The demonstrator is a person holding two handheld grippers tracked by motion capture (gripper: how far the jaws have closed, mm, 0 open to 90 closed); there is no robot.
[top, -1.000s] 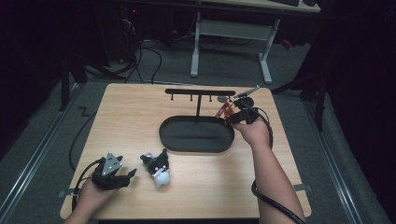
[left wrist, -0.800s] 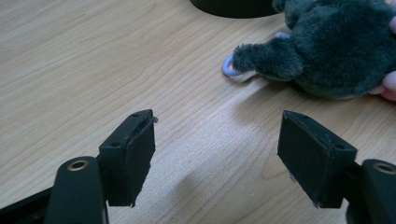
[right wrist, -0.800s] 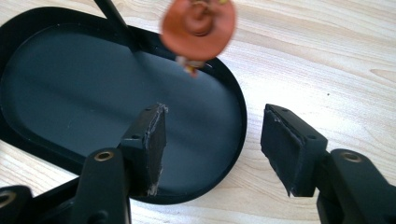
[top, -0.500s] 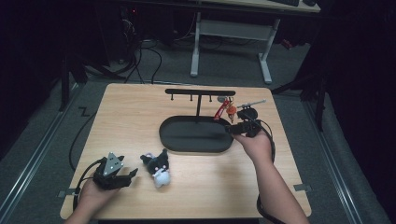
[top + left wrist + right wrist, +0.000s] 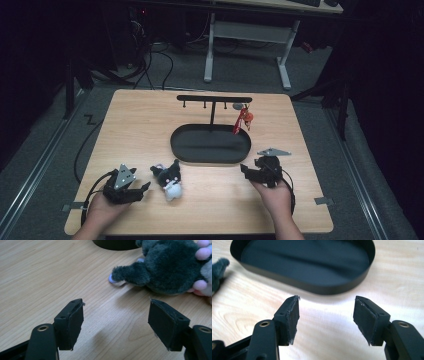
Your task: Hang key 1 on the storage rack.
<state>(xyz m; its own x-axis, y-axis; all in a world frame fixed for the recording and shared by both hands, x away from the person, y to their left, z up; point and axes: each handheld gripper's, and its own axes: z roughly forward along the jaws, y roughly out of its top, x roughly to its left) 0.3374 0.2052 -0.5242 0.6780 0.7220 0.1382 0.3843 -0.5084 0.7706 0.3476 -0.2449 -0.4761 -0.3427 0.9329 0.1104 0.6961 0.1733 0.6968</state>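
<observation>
Plush fur, dark grey with a white face, marks the small toy animal (image 5: 167, 181) lying on the pale wood counter (image 5: 125, 125), in front of and left of the black oval tray (image 5: 210, 154) in the high view. That tray holds nothing; behind it a black T-shaped rack (image 5: 214, 99) carries a red charm (image 5: 242, 120) hanging at its right end. Left claw (image 5: 141, 189) sits left of the toy, right claw (image 5: 246, 170) just in front of the tray's right end. Grey floor, cables and a white desk frame lie beyond.

Left gripper view: the left claw (image 5: 115, 323) is spread, nothing between; the toy (image 5: 165, 267) lies ahead, pink paw pads showing.

Right gripper view: the right claw (image 5: 325, 320) is spread over bare wood, the empty tray (image 5: 317, 288) just ahead.
</observation>
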